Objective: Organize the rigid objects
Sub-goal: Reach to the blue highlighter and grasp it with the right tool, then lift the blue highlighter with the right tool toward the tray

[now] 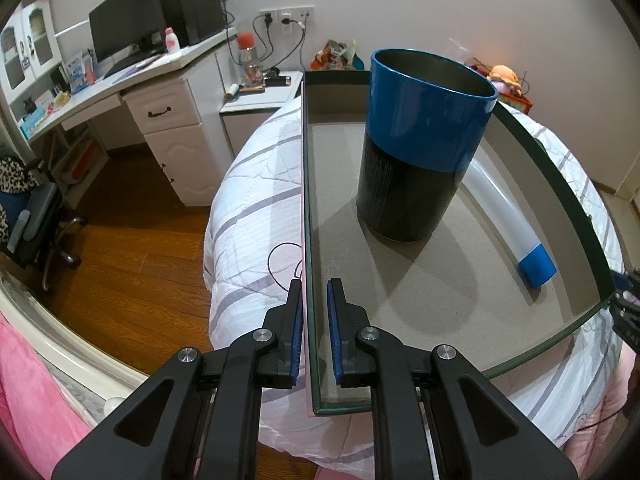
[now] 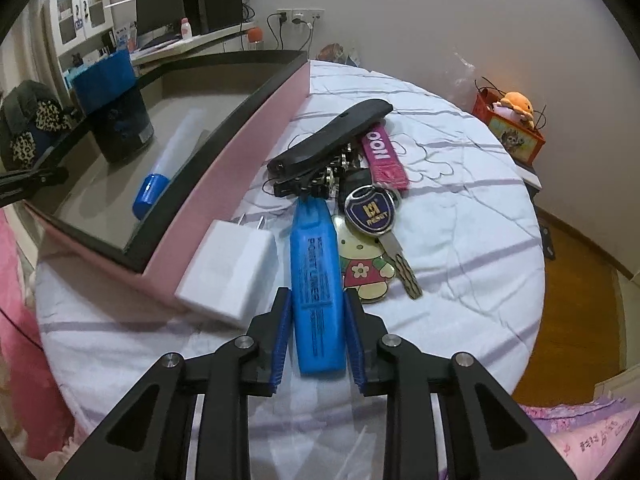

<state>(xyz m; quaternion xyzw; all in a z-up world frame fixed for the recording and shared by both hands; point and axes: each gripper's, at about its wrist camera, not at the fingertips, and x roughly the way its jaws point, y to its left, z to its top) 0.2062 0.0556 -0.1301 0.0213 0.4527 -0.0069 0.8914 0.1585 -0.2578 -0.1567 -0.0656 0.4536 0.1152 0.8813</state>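
Note:
My left gripper (image 1: 315, 296) straddles the left wall of the pink box (image 1: 306, 216), jaws nearly shut on it with a thin gap on the inner side. Inside the box stand a blue-and-black can (image 1: 420, 148) and a clear tube with a blue cap (image 1: 516, 232). In the right wrist view, my right gripper (image 2: 317, 304) has its pads against both sides of a blue highlighter (image 2: 316, 280) lying on the bedspread. Beside it lie a white charger (image 2: 230, 270), a key bunch with a cartoon tag (image 2: 370, 220) and a black case (image 2: 330, 136). The box (image 2: 224, 184) sits to the left.
The box rests on a white striped quilt (image 1: 256, 208). A desk with monitor (image 1: 124, 32) and a nightstand (image 1: 260, 96) stand beyond the bed. A red box with plush toy (image 2: 512, 128) sits at the bed's far right. Wooden floor (image 1: 132, 240) lies left.

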